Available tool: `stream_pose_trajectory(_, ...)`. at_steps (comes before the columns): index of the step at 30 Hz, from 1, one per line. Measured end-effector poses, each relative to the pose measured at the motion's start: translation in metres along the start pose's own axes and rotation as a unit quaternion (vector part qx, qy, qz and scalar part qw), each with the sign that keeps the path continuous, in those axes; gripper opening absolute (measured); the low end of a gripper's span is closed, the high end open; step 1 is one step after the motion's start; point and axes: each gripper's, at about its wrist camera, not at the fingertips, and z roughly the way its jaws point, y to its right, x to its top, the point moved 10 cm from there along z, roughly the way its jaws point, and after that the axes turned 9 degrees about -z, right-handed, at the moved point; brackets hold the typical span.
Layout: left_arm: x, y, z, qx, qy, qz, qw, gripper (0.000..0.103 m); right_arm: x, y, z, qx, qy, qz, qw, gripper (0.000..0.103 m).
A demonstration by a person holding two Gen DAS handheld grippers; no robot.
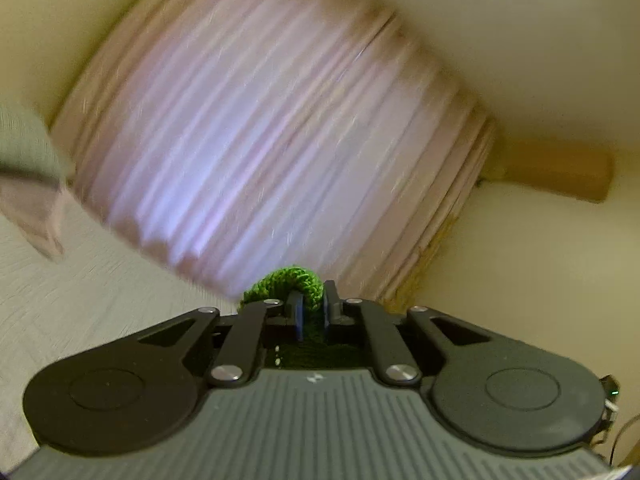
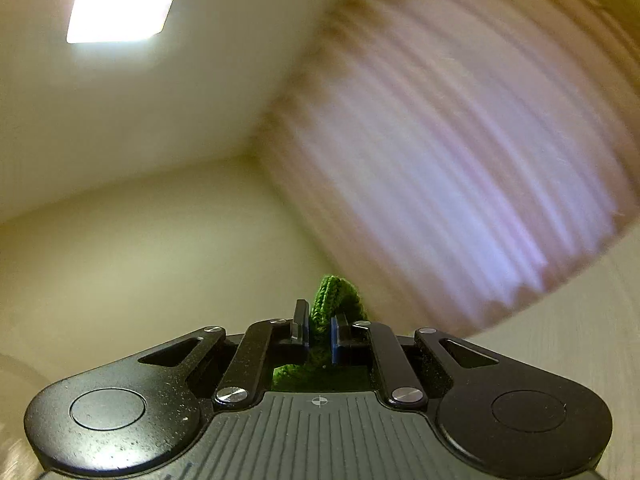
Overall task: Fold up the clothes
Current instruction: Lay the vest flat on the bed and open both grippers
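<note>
My left gripper (image 1: 311,312) is shut on a fold of a green knitted garment (image 1: 286,280), which bulges out above the fingertips. My right gripper (image 2: 320,332) is shut on another fold of the same green knit (image 2: 334,296). Both grippers are raised and tilted upward, facing the curtain and wall. Only the pinched edges of the garment show; the rest hangs out of sight below the grippers.
A pink pleated curtain (image 1: 256,140) fills the left wrist view and shows in the right wrist view (image 2: 460,168). A pale bedspread (image 1: 80,300) and a pillow (image 1: 28,152) lie at lower left. A ceiling light (image 2: 124,0) glows above cream walls. Both views are motion-blurred.
</note>
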Motion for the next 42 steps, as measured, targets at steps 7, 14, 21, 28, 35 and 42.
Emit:
stream_pose_trajectory(7,-0.086,-0.145,0.113,0.278,-0.199,0.035,0.9389,0.033,-0.123,0.176,0.086,-0.292,-0.245,0.109,0.918,0.100)
stream_pose_trajectory(14,-0.201,-0.240,0.032,0.381,-0.278,-0.033,0.8814,0.035,-0.268,0.195,-0.016,-0.318,-0.392,0.098,0.858,0.100)
stream_pose_trajectory(21,-0.272,-0.257,-0.040,0.430,-0.319,-0.053,0.8432,0.036,-0.338,0.198,-0.103,-0.324,-0.485,0.121,0.803,0.100)
stream_pose_trajectory(28,-0.303,-0.226,-0.047,0.431,-0.340,0.021,0.8357,0.038,-0.353,0.183,-0.083,-0.294,-0.536,0.027,0.791,0.100)
stream_pose_trajectory(35,-0.314,-0.231,-0.076,0.456,-0.337,0.016,0.8237,0.038,-0.371,0.165,-0.094,-0.267,-0.546,0.009,0.794,0.100)
stream_pose_trajectory(42,-0.330,-0.236,-0.086,0.478,-0.364,0.056,0.7975,0.038,-0.386,0.160,-0.114,-0.279,-0.563,0.017,0.778,0.100)
